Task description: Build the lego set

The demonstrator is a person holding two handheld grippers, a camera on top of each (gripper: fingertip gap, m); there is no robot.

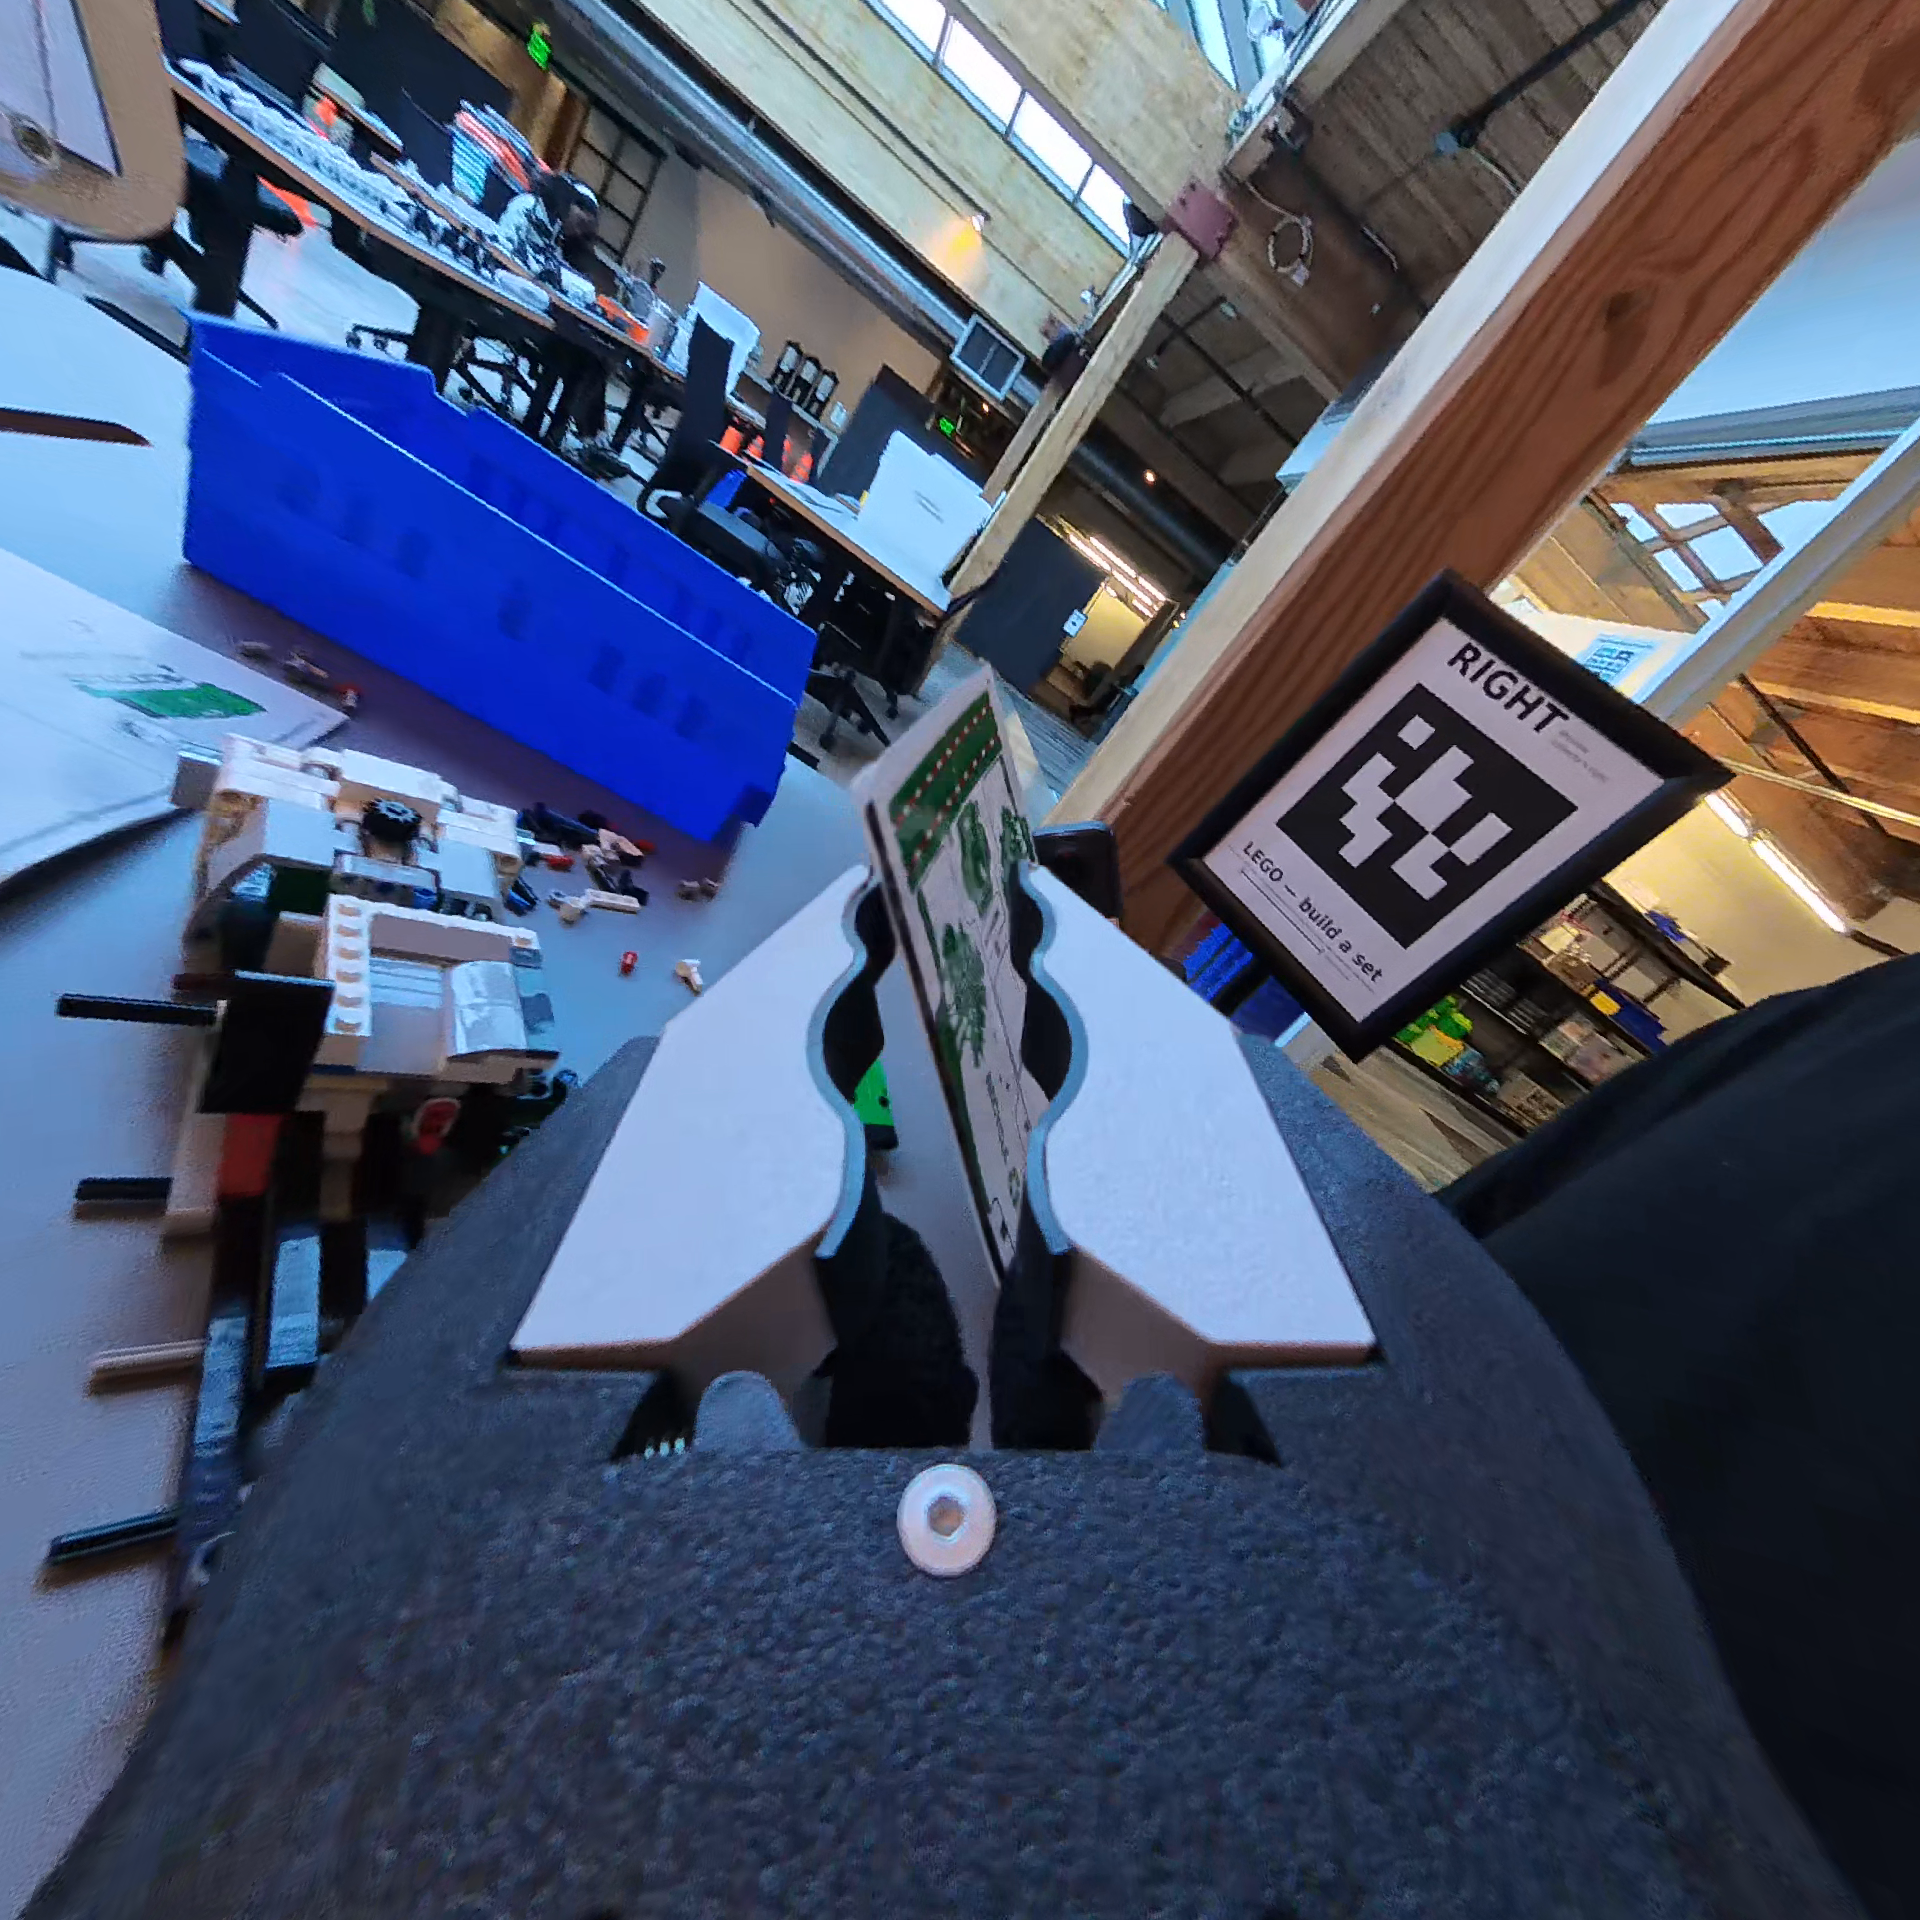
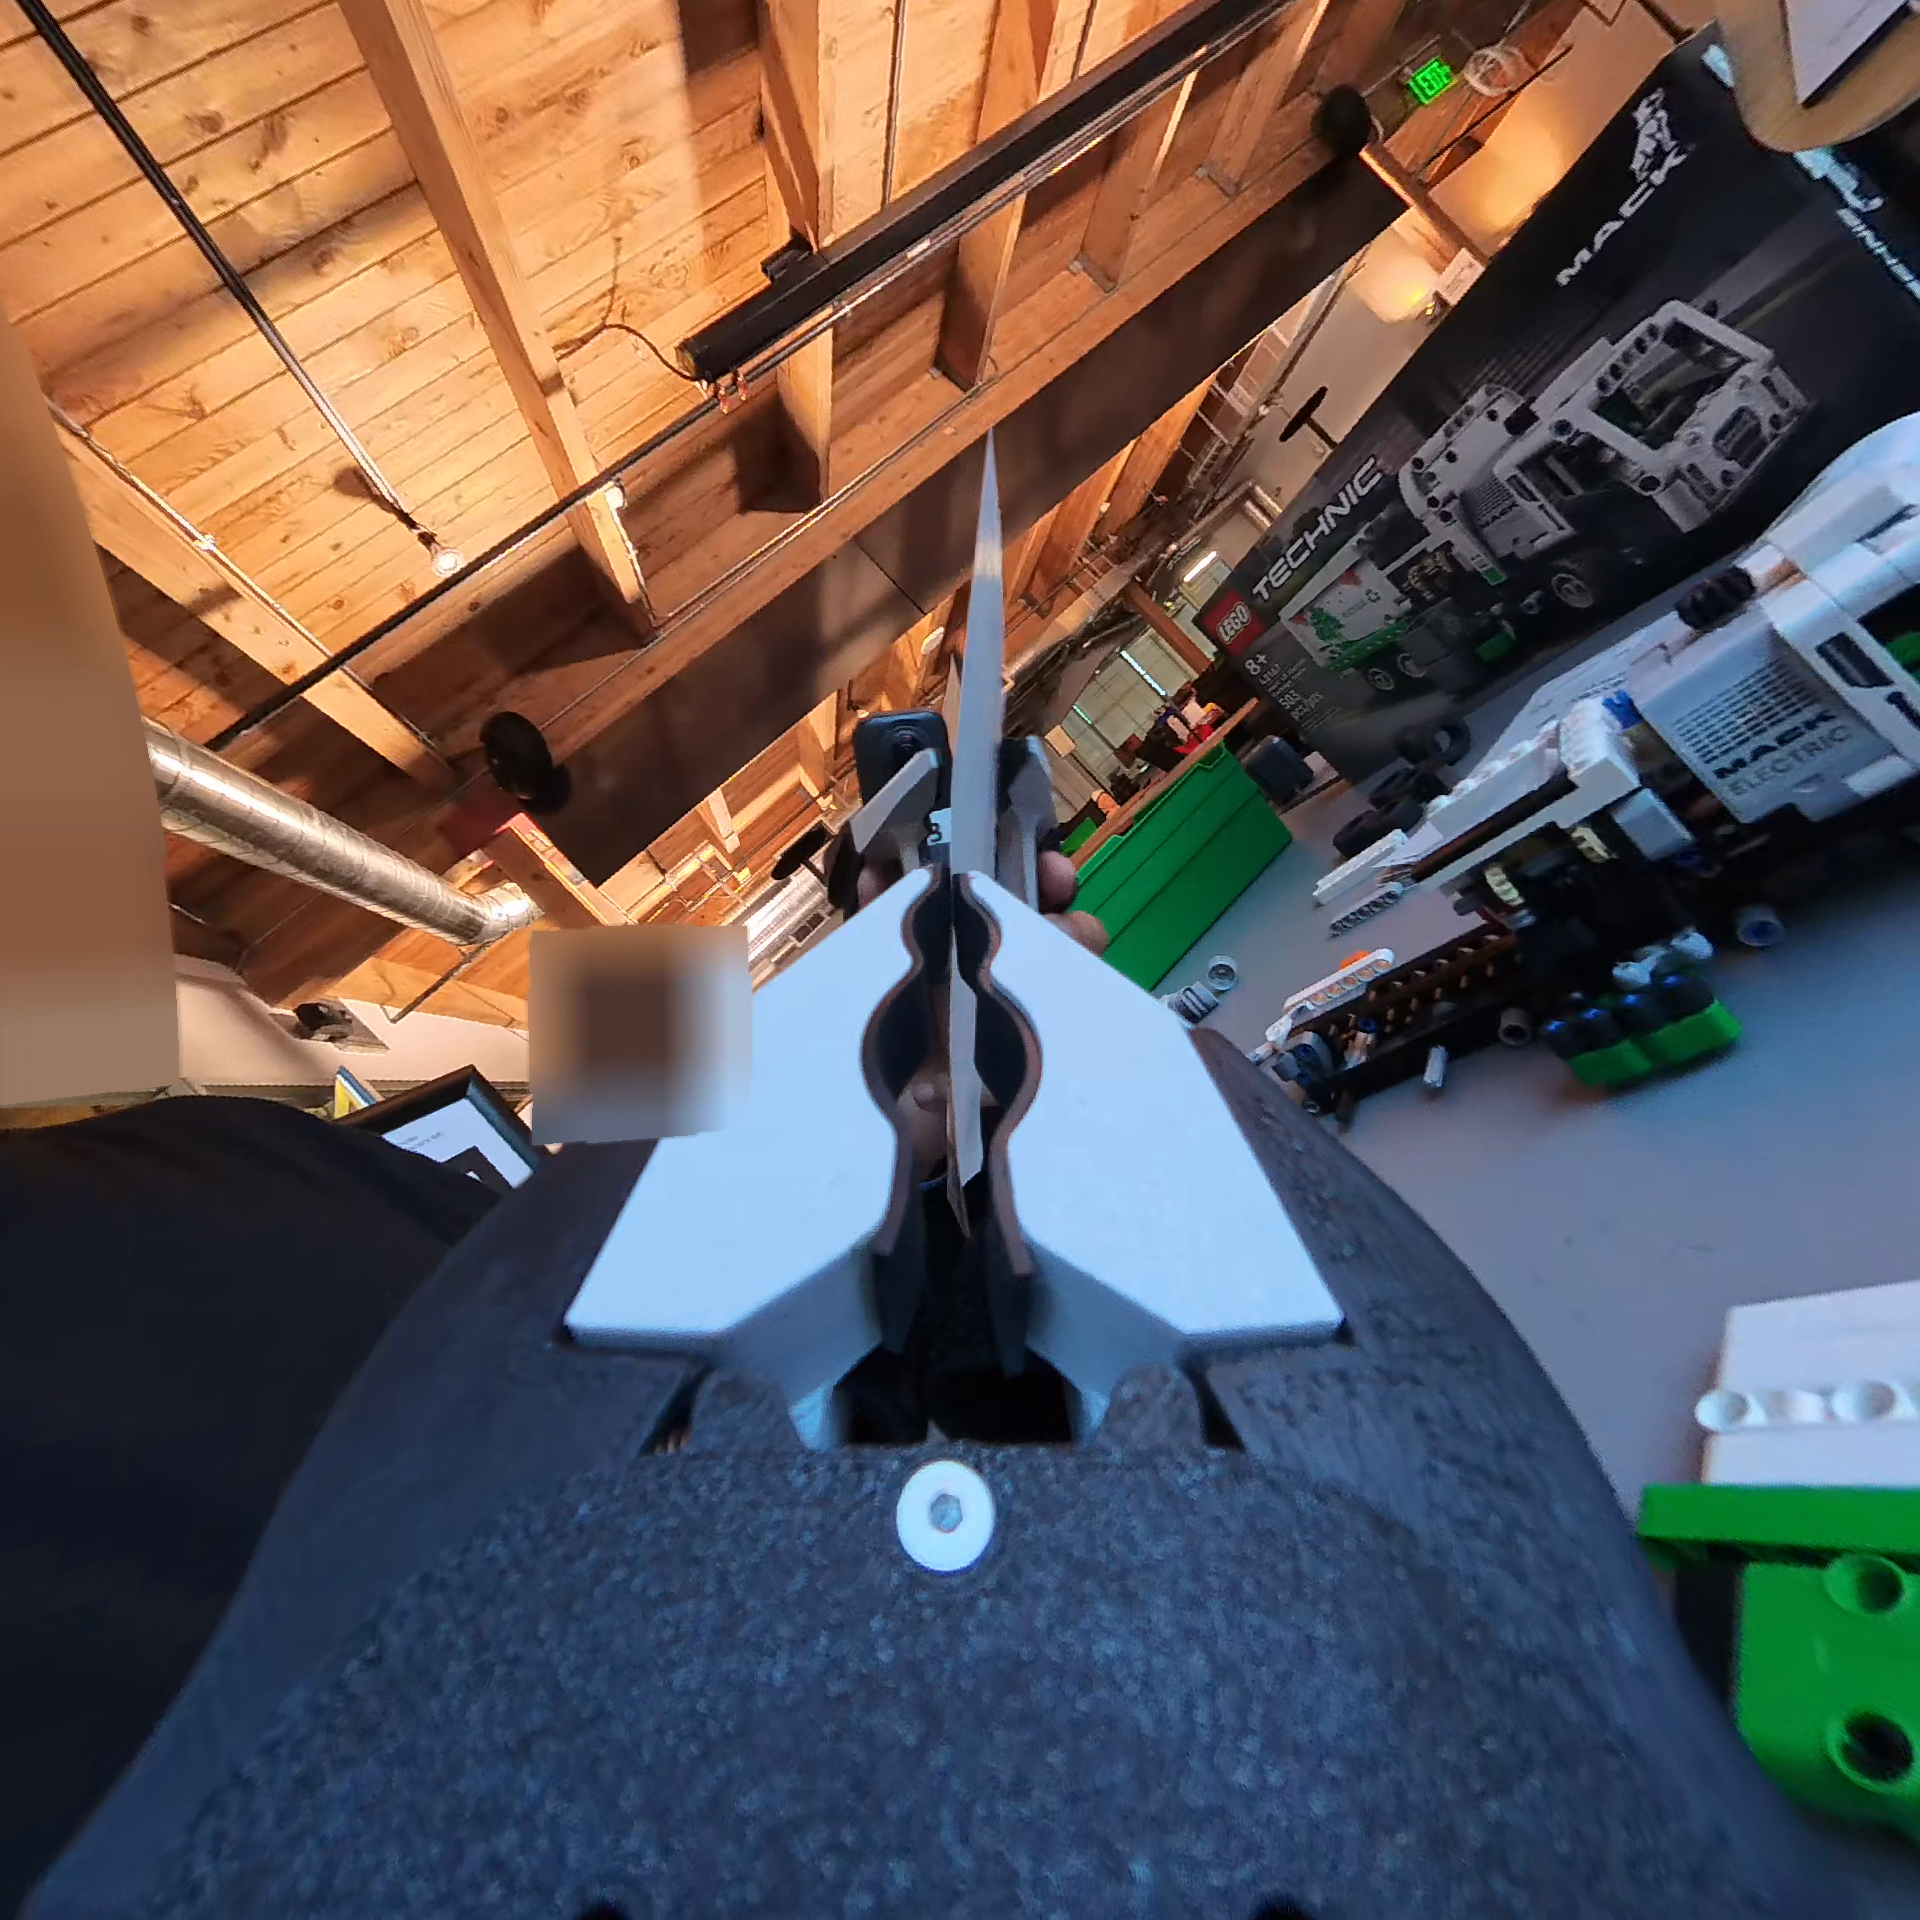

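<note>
Left wrist view, left to right: instruction booklet (image 1: 114,717) is lying open at the far left of the grey table (image 1: 62,1143). Just right of it, the part-built white truck model (image 1: 353,935) is sitting on the table, black axles sticking out to the left. Loose small pieces (image 1: 592,862) are lying scattered beyond it, in front of a blue bin (image 1: 468,582). Left tongs (image 1: 951,904) are pinching a sticker sheet (image 1: 961,935) with green print, held upright and tilted; sheet is pressed against the right finger, gap on the left. Framed marker card (image 1: 1444,821) is showing to the right, above a dark sleeve (image 1: 1714,1299).

Right wrist view, pointing up at the wooden ceiling: right tongs (image 2: 956,883) are closed on the same sheet (image 2: 982,665), seen edge-on, rising past the tips. Left tongs (image 2: 961,800) are showing just beyond, clamping the sheet too, a hand partly visible behind them. To the right, a green bin (image 2: 1184,873) is sitting far on the table (image 2: 1455,1195), then a dark set box (image 2: 1558,416) standing behind, then a white truck cab (image 2: 1787,686) with chassis and green pieces. Near right corner: a green brick (image 2: 1818,1621) beside a white plate.
</note>
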